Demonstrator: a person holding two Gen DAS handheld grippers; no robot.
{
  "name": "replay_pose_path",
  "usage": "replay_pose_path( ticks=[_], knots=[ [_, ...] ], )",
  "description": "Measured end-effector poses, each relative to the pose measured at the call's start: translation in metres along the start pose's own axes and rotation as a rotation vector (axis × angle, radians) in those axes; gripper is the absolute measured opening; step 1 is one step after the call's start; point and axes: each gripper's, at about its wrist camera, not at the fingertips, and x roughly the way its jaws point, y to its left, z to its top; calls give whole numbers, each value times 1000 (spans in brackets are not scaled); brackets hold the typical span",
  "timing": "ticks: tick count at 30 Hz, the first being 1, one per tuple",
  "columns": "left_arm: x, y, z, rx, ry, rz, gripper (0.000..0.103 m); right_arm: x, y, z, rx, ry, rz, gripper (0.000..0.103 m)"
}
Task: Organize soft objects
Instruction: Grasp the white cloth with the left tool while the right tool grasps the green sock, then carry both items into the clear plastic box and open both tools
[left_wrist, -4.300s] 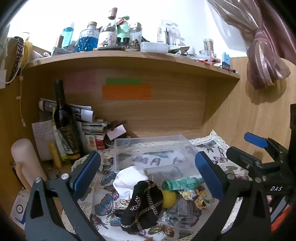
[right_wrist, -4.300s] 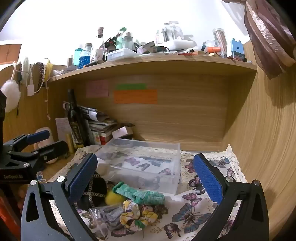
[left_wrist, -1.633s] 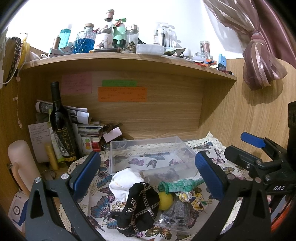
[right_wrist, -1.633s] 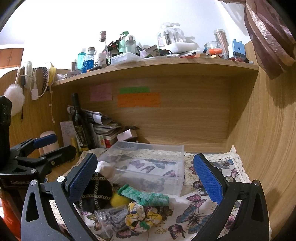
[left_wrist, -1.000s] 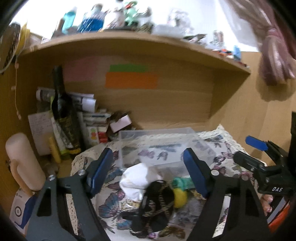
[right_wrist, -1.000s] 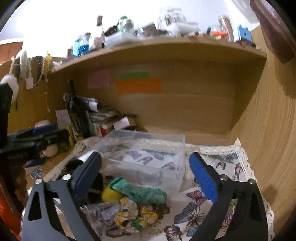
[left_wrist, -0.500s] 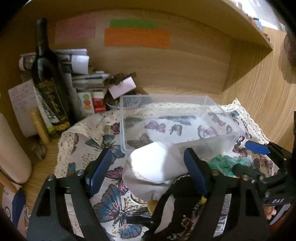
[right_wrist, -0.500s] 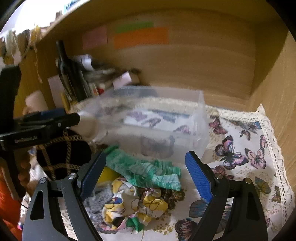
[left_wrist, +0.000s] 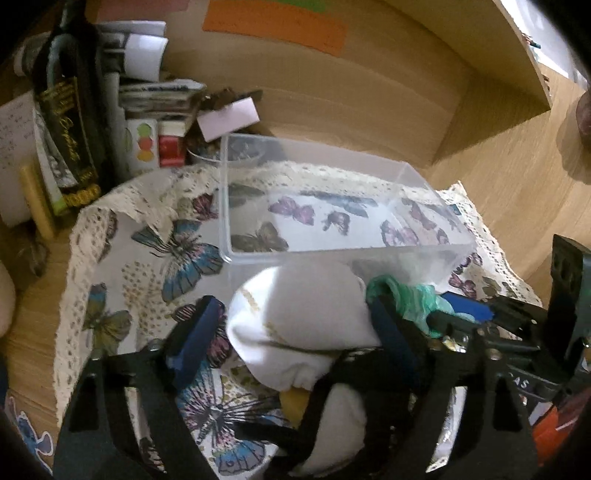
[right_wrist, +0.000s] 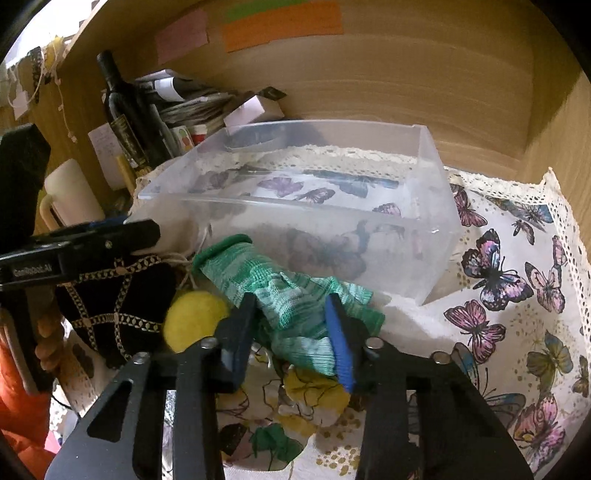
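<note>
- Soft objects all sit in one pile on the butterfly cloth (right_wrist: 517, 280), just in front of the clear plastic bin's (right_wrist: 424, 236) near wall; none inside the bin yet, so the task looks barely started.
- Bin interior shows only the cloth pattern through its bottom; it sits toward the back edge of the cloth.
- Pile, as far as visible: white sock (left_wrist: 303, 317), green knit glove (right_wrist: 280, 291), yellow ball (right_wrist: 192, 321), black pouch with gold chain pattern (right_wrist: 118, 306), floral scrunchie (right_wrist: 310, 395). All still to be moved.
- Left gripper (left_wrist: 291, 332): jaws part open, straddling the white sock, one pad on each side; contact on the right pad looks likely, left pad seems just beside it. No firm grip yet, by my read.
- Right gripper (right_wrist: 291, 325): jaws narrowed around the green glove, both pads touching or very nearly touching the fabric; glove bunched between them but still resting on the pile, not lifted. Cannot tell if the clamp is complete.
- Glove lies near the bin's front wall, its cuff end touching or just beside the sock.
- Left to do, judging from this: close on sock and glove, lift, drop in the bin, then the rest.
</note>
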Motion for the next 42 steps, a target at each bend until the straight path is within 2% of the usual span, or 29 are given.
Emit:
replay_pose_path(
  ticks=[1, 2, 4, 6, 10, 14, 21, 28, 35, 42],
  knots=[
    [2, 0, 0, 1, 11, -9, 64, 0, 0, 0, 2, -5, 2, 24],
    [3, -1, 0, 2, 21, -17, 60, -1, 0, 1, 3, -11, 3, 19],
    [3, -2, 1, 2, 29, -13, 41, -3, 0, 1, 3, -23, 2, 16],
    [2, -2, 1, 4, 30, -4, 29, -8, 1, 0, 0, -42, -4, 15],
    [-10, -4, -1, 10, 1, 14, 17, -23, 1, 1, -4, -87, -13, 14],
    [-34, -16, -2, 62, -77, 70, 15, -43, -1, 4, 6, -140, -15, 14],
    [-76, -31, 8, 98, -214, 93, 14, -76, 3, 16, -7, -258, -47, 14],
    [-85, -36, 35, 118, -288, 95, 14, -87, -3, 42, -4, -340, -36, 14],
    [-76, -37, 67, 138, -302, 98, 14, -79, -3, 67, -54, -356, -72, 14],
    [-51, -29, 92, 138, -271, 90, 14, -49, -5, 86, -91, -302, -92, 14]
  ],
)
